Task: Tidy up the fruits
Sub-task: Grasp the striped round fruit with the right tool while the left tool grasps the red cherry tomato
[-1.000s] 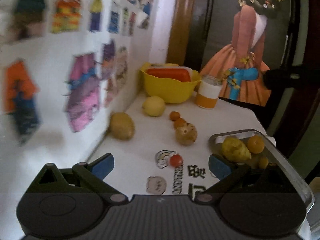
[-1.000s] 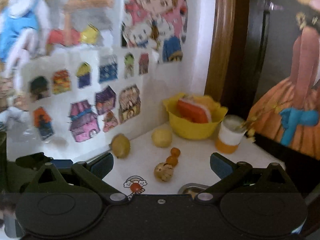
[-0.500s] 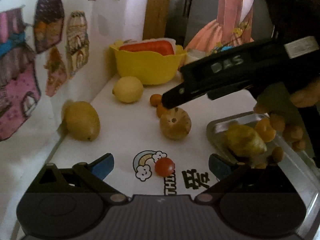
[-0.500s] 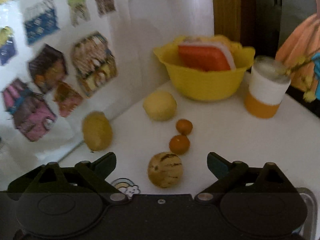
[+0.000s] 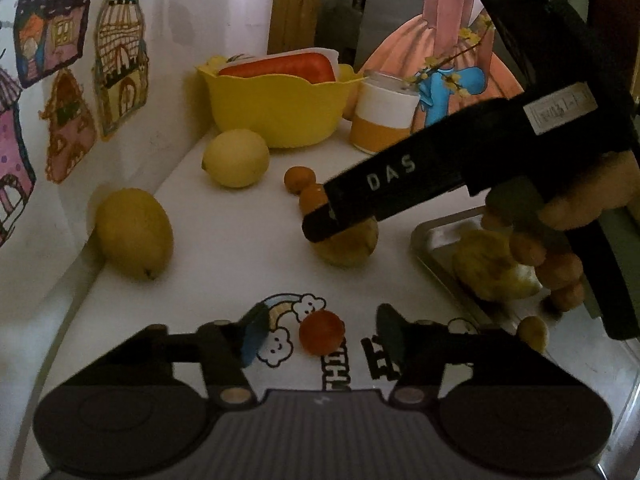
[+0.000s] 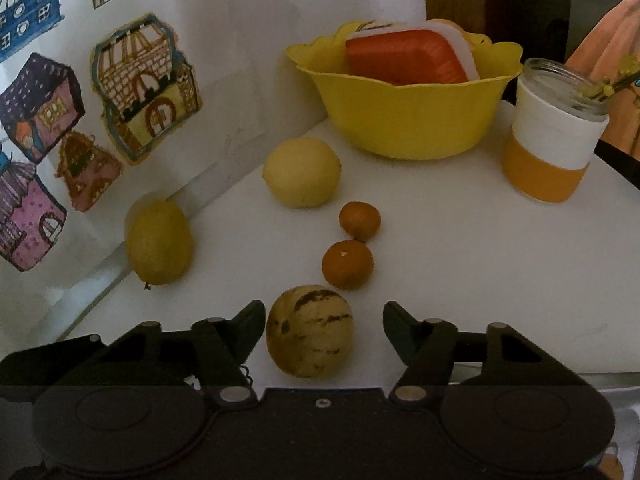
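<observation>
Both grippers have advanced toward the fruit since the earlier frames, and each now straddles one piece.

Left gripper: jaws wide, holding nothing. A tomato lies on the table between the two fingers; contact with either finger cannot be told. It rests at the edge of a rainbow sticker.

Right gripper: jaws wide, holding nothing. A striped melon sits between the fingers, close to the left finger, with a clear gap to the right finger. In the left wrist view the right gripper enters from 2 o'clock, held by a hand, and its tip covers the top of the melon.

Other fruit, right wrist view:
- Two small oranges, touching, at 12 o'clock from the melon: near one, far one.
- Lemon at 11 o'clock, in front of the bowl.
- Second lemon at 10 o'clock, against the wall.
- Jar at 1 o'clock, beside the bowl.

Tray, left wrist view, at 3 o'clock: holds a yellow fruit and a small yellow fruit. Further contents are hidden by the hand.
</observation>
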Motion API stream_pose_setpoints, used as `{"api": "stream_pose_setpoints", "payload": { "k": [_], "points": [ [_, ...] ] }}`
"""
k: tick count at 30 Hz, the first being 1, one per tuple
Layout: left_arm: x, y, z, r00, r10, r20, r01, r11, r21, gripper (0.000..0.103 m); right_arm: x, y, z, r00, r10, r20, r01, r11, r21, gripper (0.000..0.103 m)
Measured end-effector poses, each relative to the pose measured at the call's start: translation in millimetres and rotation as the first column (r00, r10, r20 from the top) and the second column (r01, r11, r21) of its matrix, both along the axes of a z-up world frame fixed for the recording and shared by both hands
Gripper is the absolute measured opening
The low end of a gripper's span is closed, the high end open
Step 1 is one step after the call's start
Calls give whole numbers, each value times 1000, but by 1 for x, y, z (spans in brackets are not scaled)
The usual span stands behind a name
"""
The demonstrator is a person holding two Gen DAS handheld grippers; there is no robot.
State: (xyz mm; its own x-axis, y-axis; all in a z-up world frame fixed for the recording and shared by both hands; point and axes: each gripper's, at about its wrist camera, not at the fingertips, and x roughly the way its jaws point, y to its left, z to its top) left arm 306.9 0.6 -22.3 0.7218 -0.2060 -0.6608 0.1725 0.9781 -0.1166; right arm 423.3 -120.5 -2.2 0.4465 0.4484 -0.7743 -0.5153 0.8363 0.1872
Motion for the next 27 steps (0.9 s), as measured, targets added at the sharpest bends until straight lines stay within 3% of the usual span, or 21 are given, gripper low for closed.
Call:
{"api": "stream_pose_setpoints", "payload": {
  "k": [7, 10, 27],
  "points": [
    [2, -3, 2, 1000, -11, -22, 11, 1000, -1, 33, 0, 2, -1, 1000, 15, -17, -15, 1000, 8, 59],
    [1, -5, 3, 999, -20, -30, 20, 1000, 5, 26, 0, 4, -5, 1000, 17, -26, -17, 1000, 13, 51],
    [-26, 7, 10, 996, 48, -68, -51, 998, -37, 22, -26, -20, -4, 999, 14, -47, -9, 994, 109, 48]
  ]
}}
